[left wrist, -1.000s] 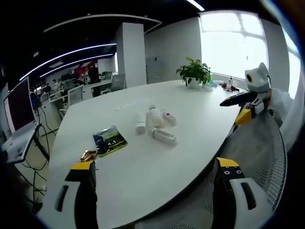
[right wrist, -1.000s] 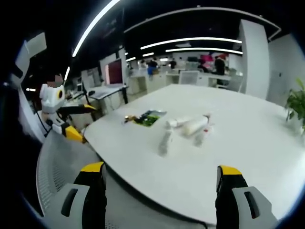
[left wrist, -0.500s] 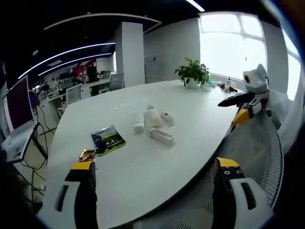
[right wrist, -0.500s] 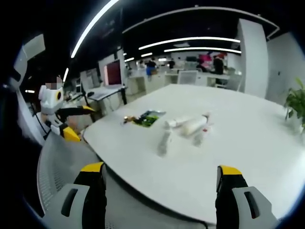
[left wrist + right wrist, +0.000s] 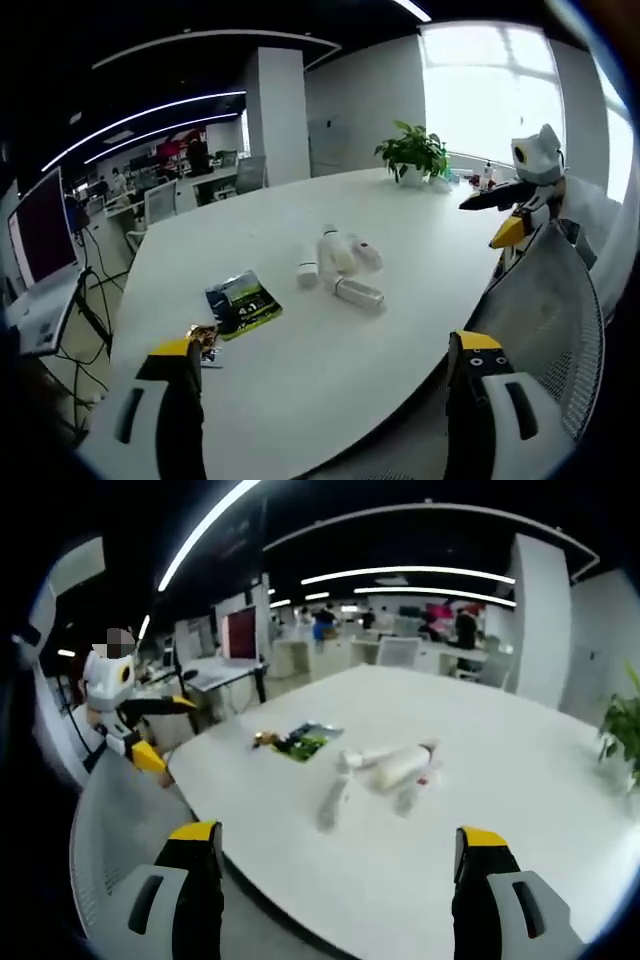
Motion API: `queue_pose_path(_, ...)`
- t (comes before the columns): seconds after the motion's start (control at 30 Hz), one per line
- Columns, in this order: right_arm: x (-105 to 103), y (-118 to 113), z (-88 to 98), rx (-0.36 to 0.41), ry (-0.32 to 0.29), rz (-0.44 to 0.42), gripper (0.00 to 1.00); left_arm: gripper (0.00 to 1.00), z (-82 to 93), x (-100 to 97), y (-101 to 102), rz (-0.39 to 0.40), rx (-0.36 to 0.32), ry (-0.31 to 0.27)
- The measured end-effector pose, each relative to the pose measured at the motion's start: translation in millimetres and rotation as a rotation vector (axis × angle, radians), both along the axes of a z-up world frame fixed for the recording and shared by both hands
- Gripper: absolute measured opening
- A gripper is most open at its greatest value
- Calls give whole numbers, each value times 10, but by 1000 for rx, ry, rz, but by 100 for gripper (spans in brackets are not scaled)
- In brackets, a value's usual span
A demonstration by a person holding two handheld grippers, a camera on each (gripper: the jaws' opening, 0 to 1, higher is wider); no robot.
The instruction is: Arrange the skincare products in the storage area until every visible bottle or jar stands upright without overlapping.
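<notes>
A wide white table (image 5: 300,370) is seen ahead of the left gripper (image 5: 325,365), whose yellow-tipped jaws are spread wide with nothing held between them. Straight ahead of those jaws, well apart from them, a small cluster of white skincare bottles (image 5: 338,265) is found lying on its side, the pieces bunched together and touching. Nearer, toward the left jaw, a dark green packet (image 5: 241,303) lies flat, and just beyond that jaw's tip a small gold-wrapped item (image 5: 203,338) is spotted. A potted plant (image 5: 415,155) stands at the far edge. Off to the right, beyond a mesh chair back (image 5: 550,310), the right gripper (image 5: 515,205) is seen in the air.

From the right gripper view, the right gripper (image 5: 338,845) is likewise held wide open and empty, short of the table edge (image 5: 300,865). The bottles (image 5: 385,770) lie ahead, between the jaws' lines; the packet (image 5: 300,742) sits beyond, to the left. The left gripper (image 5: 150,725) is seen far left.
</notes>
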State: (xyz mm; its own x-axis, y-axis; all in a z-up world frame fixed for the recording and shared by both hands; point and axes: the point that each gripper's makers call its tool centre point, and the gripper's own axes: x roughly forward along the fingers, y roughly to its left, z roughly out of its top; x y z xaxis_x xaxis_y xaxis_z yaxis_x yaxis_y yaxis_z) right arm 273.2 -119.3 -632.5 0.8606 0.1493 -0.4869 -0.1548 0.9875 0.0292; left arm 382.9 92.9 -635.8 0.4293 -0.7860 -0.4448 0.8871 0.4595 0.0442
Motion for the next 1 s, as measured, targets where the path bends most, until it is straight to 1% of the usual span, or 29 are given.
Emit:
queue_pose_path(0.13, 152, -71, 18, -8, 0, 5, 99, 99, 32, 79, -65, -2, -9, -7)
queue_pose_path(0.3, 347, -184, -3, -25, 13, 5, 99, 99, 36, 188, -102, 9, -15, -8)
queue_pose_path(0.47, 549, -253, -34, -36, 19, 12, 99, 99, 4, 295, -106, 22, -11, -5)
queue_pose_path(0.5, 596, -254, -53, -40, 29, 16, 99, 99, -9, 318, -102, 25, -10, -1)
queue_pose_path(0.57, 687, -264, -71, -58, 28, 17, 99, 99, -20, 347, -98, 28, -10, 1)
queue_pose_path(0.67, 796, -259, -98, -67, 32, 20, 99, 99, -49, 382, -102, 32, -16, 15)
queue_pose_path(0.8, 994, -265, -161, -80, 33, 24, 98, 99, -113, 416, -123, 32, -21, 36)
queue_pose_path(1.0, 1232, -263, -316, -73, 75, 9, 95, 98, -187, 418, -142, 30, -34, 73)
